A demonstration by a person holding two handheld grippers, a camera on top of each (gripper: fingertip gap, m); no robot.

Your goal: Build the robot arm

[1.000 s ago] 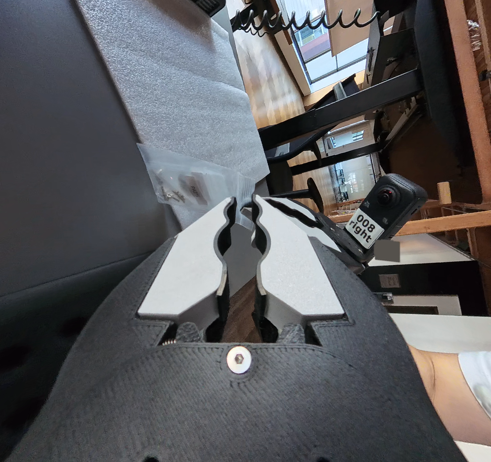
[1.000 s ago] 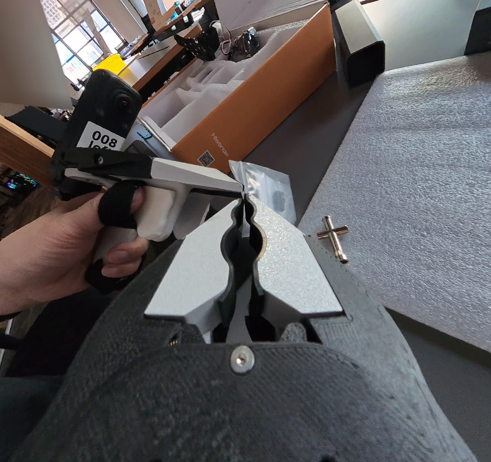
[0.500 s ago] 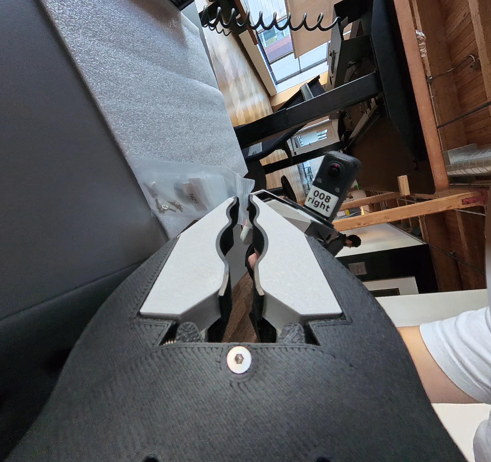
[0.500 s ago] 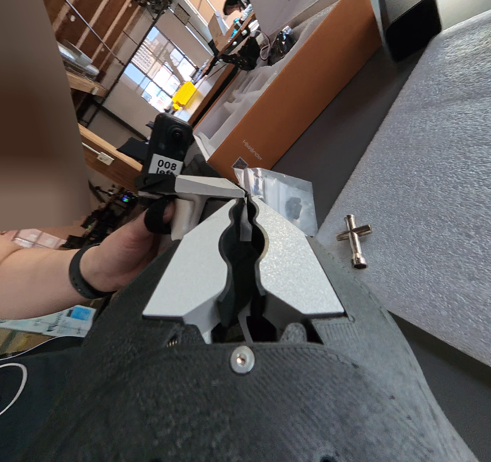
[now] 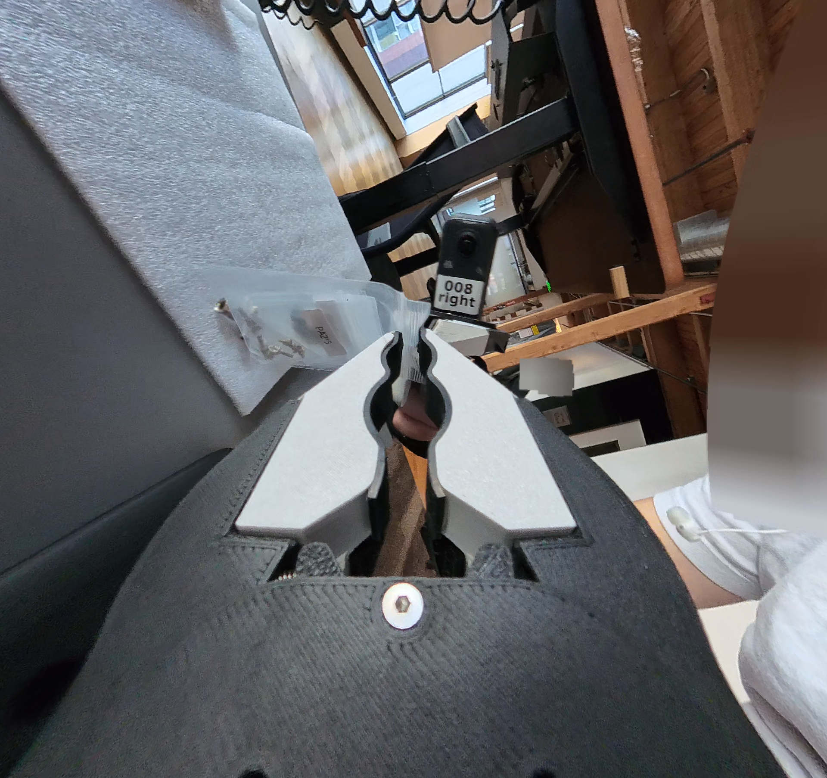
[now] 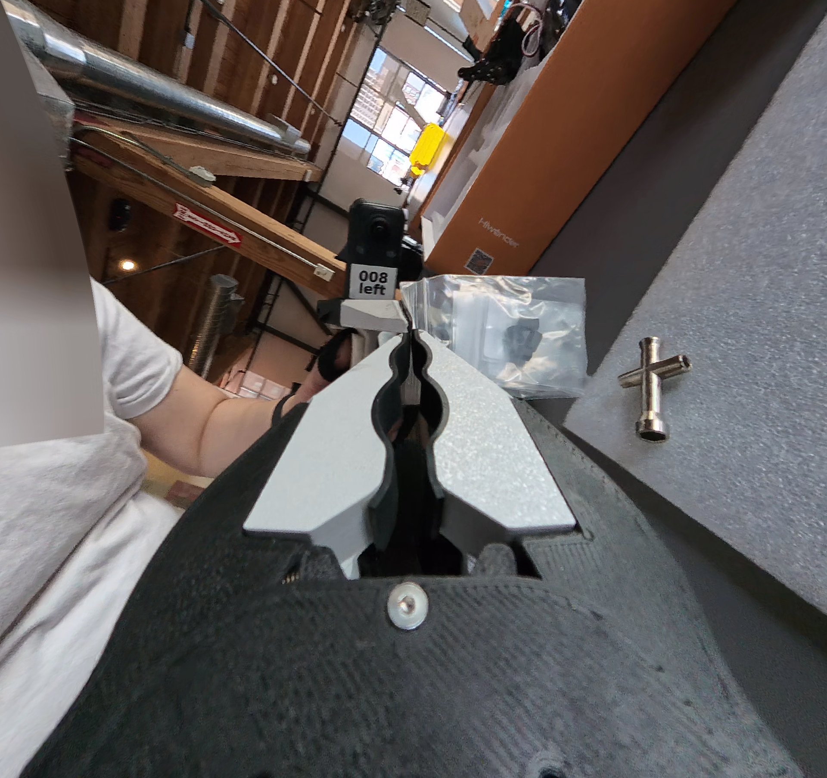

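Here the left gripper [image 5: 411, 339] pinches the top edge of a clear plastic bag [image 5: 309, 320] of small screws, which trails off to its left over grey foam sheet [image 5: 170, 139]. Facing it, the right gripper [image 6: 411, 336] clamps that same edge; a metal cross wrench [image 6: 652, 383] lies on foam to its right.

Printed writing marks a white camera sticker [image 6: 373, 282], orange box [image 6: 559, 183], bag label [image 5: 324, 333], red sign [image 6: 206, 229].
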